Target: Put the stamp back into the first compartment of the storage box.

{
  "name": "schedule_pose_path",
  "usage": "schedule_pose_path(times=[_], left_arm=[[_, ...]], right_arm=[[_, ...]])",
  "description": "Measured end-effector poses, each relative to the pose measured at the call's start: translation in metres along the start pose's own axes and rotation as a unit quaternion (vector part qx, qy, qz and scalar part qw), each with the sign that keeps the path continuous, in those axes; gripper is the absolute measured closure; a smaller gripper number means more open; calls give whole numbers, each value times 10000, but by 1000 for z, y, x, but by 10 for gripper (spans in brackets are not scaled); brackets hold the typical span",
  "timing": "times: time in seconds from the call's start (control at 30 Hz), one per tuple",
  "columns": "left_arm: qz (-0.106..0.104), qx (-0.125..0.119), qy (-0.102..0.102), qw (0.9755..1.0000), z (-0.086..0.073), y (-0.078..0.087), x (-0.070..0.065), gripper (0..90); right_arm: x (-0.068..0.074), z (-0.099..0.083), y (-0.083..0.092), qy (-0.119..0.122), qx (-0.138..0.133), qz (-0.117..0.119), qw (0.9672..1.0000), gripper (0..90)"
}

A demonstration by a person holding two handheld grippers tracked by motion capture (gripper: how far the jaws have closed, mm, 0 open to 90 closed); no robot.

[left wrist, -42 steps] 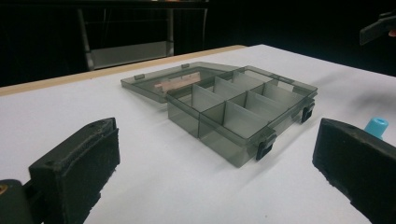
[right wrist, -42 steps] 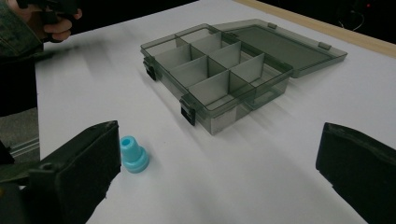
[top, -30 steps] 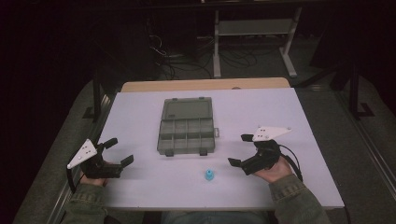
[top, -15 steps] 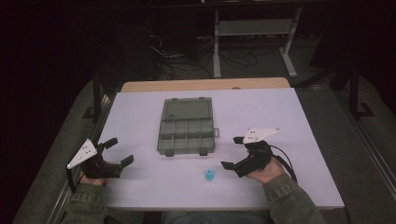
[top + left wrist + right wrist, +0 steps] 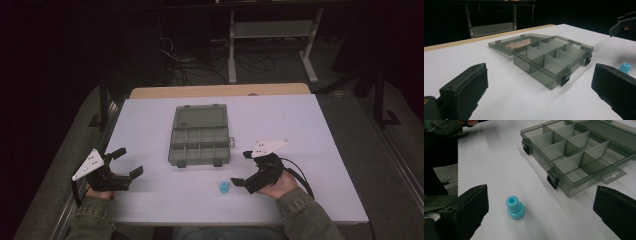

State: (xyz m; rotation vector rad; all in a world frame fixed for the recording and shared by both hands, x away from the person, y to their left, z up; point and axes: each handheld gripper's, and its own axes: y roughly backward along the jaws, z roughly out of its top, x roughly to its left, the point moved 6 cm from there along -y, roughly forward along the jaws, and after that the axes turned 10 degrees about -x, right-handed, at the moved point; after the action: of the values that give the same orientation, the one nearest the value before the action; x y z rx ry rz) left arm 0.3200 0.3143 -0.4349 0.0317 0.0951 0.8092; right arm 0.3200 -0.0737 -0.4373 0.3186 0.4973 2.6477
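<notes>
1. Two grippers are over the white table (image 5: 310, 150): the right gripper (image 5: 240, 170) has its jaws spread wide and aimed at a small blue stepped piece (image 5: 224, 187), while the left gripper (image 5: 131, 161), also spread and holding nothing, rests well apart at the table's left edge.
2. Where the piece is: it stands upright on its wider base on the bare table, just in front of the open grey compartment box (image 5: 200, 142) and near the box's front latches. In the right gripper view, the blue stepped piece (image 5: 515, 207) lies ahead of the jaws, closer to the left one.
3. The step in hand looks like the approach to pick the piece up, most likely to drop it into one of the box's compartments.
4. To do it well, shift the right gripper sideways so the piece sits centred between the jaws, then lower until the pads are level with its narrower neck or the wider foot.
5. Close slowly. The piece is small, smooth and round, so an off-centre squeeze could flick it away or tip it over.
6. Keep the jaws clear of the box's front wall and latches, which are near.
7. The compartments appear empty in the left gripper view of the compartment box (image 5: 554, 60), so any near one would serve.
</notes>
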Motion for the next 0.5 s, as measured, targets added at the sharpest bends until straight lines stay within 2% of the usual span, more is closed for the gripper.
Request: schedule_pose_path(times=[0.5], left_arm=[[8,0,3,10000,0,0,0,3]], right_arm=[[7,-6,-17,106,233,142,9996,0]])
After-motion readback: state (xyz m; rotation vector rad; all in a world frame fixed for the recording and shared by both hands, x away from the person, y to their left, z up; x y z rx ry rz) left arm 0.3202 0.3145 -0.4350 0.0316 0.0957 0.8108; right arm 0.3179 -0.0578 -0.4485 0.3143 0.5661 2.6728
